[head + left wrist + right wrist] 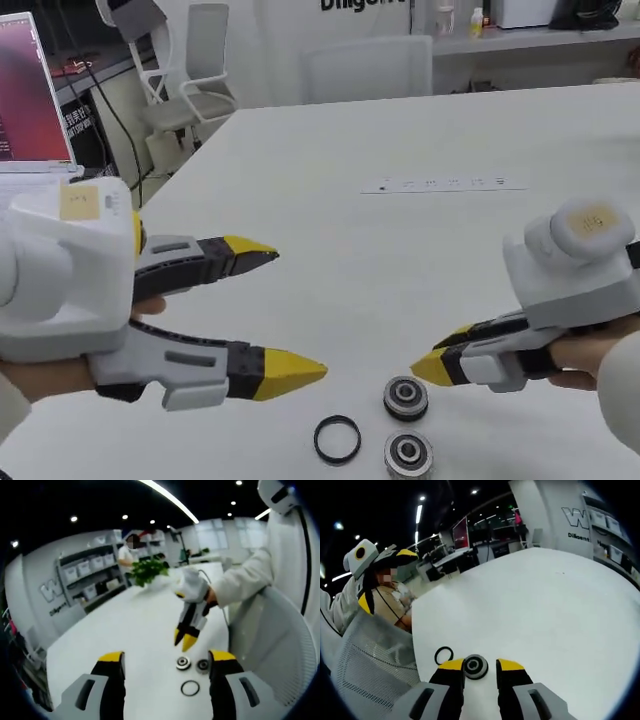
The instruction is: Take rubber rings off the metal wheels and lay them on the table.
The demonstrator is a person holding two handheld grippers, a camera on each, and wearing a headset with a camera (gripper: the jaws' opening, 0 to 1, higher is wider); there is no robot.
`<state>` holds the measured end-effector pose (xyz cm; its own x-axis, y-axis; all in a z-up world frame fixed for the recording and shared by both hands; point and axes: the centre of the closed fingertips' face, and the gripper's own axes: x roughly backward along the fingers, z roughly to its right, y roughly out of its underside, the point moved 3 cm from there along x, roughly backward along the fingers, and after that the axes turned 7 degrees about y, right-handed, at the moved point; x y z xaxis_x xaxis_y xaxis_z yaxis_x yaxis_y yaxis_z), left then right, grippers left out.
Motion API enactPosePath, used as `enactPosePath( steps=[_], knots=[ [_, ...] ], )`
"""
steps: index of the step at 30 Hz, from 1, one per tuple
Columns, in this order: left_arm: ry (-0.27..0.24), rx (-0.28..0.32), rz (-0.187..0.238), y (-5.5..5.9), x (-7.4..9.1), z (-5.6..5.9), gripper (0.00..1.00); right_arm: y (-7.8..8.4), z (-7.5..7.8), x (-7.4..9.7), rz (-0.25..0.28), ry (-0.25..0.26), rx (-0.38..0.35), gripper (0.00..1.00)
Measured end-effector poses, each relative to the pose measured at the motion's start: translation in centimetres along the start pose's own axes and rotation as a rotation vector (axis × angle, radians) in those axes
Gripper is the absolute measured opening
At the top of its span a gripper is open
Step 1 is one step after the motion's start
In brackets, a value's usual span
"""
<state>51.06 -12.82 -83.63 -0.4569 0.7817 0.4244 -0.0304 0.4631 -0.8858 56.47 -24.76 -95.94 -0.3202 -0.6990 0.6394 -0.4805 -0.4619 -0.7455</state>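
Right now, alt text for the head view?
On a white table lie a loose rubber ring, a far wheel and a near wheel, both metal. The left tongs gape wide beside them; the right tongs point at the far wheel.

Open laptop [25, 95], reddish screen lit. Just right of it, a black cable [120, 125] hangs down. Farther right, a white swivel chair [207, 45], then a pale chair [370, 65]. Well right of the laptop, a counter [540, 38] bears a small yellowish bottle [478, 20]. Lower right of the laptop, a row of small dark marks [440, 183].
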Motion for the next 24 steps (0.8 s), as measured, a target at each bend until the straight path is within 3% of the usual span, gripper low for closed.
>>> enactPosePath(
  steps=[9, 20, 24],
  knots=[
    [0.073, -0.04, 0.02, -1.4, -3.0, -0.5, 0.67, 1.5, 0.3, -0.2, -0.04, -0.016, 0.041, 0.23],
    [0.154, -0.05, 0.032, -1.7, -6.8, -0.2, 0.66, 2.6, 0.1, -1.0, -0.061, -0.049, 0.12, 0.24],
    [0.166, -0.044, 0.034, -1.0, -8.3, -0.1, 0.65, 2.9, -0.3, -1.3, -0.068, -0.056, 0.151, 0.25]
  ],
)
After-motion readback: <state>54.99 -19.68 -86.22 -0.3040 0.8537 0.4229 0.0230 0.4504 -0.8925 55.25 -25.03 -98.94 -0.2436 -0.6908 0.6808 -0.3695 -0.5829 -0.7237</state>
